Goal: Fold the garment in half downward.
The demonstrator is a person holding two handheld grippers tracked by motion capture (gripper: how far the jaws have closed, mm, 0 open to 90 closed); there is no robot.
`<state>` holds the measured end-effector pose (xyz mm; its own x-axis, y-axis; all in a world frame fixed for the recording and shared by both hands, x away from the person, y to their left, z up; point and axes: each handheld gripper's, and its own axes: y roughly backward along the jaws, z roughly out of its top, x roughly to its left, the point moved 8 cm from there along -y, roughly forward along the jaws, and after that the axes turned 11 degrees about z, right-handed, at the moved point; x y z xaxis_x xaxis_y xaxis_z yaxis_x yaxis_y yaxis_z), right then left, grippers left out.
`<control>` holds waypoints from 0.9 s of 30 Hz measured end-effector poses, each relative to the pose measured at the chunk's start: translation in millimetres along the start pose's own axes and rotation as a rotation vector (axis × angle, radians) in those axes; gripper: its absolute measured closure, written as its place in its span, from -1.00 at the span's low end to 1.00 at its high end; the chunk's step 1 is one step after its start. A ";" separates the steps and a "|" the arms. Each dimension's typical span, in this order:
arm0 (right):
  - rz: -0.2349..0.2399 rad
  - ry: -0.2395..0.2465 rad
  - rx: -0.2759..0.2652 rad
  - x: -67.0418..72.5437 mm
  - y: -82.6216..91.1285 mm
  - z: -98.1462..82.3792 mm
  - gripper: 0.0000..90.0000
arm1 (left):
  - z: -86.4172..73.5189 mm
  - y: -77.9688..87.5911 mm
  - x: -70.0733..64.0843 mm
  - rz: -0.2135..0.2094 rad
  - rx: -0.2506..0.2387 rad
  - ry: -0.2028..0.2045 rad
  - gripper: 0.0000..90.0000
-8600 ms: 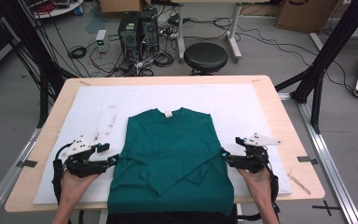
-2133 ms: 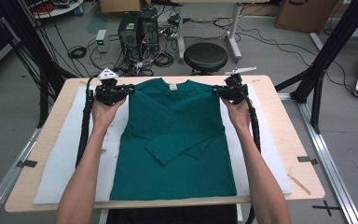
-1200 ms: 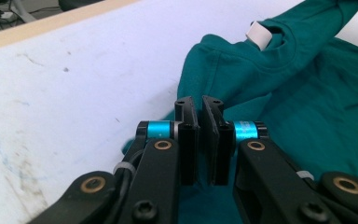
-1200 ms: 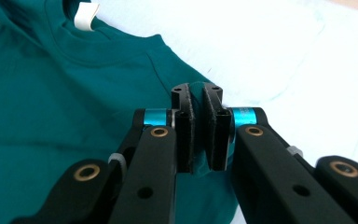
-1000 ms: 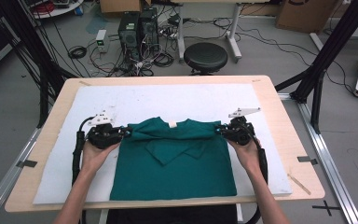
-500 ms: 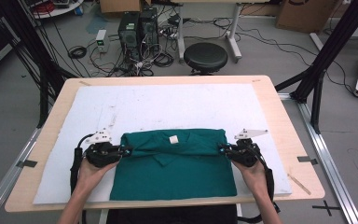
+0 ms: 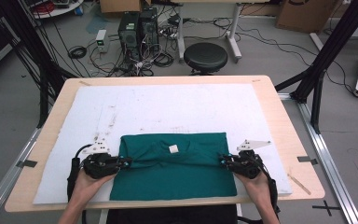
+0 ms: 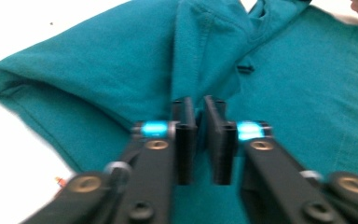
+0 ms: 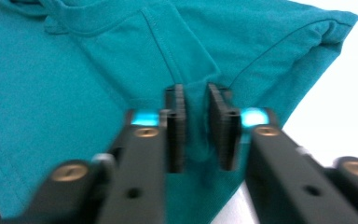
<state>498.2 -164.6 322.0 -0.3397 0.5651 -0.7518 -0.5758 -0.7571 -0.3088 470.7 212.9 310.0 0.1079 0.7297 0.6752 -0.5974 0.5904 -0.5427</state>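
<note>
A teal green shirt lies on the white mat, its top part folded down over its lower part, with a white neck label facing up. My left gripper grips the folded layer at the shirt's left edge. In the left gripper view the jaws of that gripper stand nearly closed on a ridge of the shirt's teal cloth. My right gripper holds the right edge. Its jaws pinch a bunched fold of the shirt.
The mat covers most of a wooden table, with bare mat behind the shirt. Off the table's far side stand a black stool and computer cases among cables. Black frame posts rise at the right.
Both grippers have drawn the shirt's top edge from the far side toward the person, folding it over the lower half. In the last half second they came a little nearer.
</note>
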 end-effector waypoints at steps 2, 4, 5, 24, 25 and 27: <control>0.006 -0.010 -0.015 0.5 1.4 3.0 0.55 | 6.2 2.7 2.3 -0.011 -0.026 0.024 0.53; 0.022 -0.009 -0.040 3.1 3.9 10.7 0.40 | 14.7 4.8 5.5 -0.008 -0.054 0.039 0.37; 0.028 -0.010 -0.048 4.1 4.3 14.5 0.36 | 21.7 4.7 6.9 -0.011 -0.073 0.043 0.35; 0.081 -0.008 0.076 5.9 -29.9 29.5 0.93 | 33.6 -33.1 -18.3 -0.078 0.015 -0.019 0.92; 0.092 -0.007 0.066 9.1 -26.9 28.0 0.96 | 31.4 -28.9 -21.3 -0.091 0.015 -0.022 0.93; 0.117 -0.004 0.048 14.7 -21.6 23.9 0.97 | 25.3 -21.8 -26.6 -0.102 0.019 -0.030 0.94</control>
<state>487.8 -132.1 331.6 -0.4098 0.4748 -0.7788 -0.5666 -0.8016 -0.1906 460.7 171.9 316.6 0.1448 0.6553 0.7414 -0.5998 0.6541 -0.4609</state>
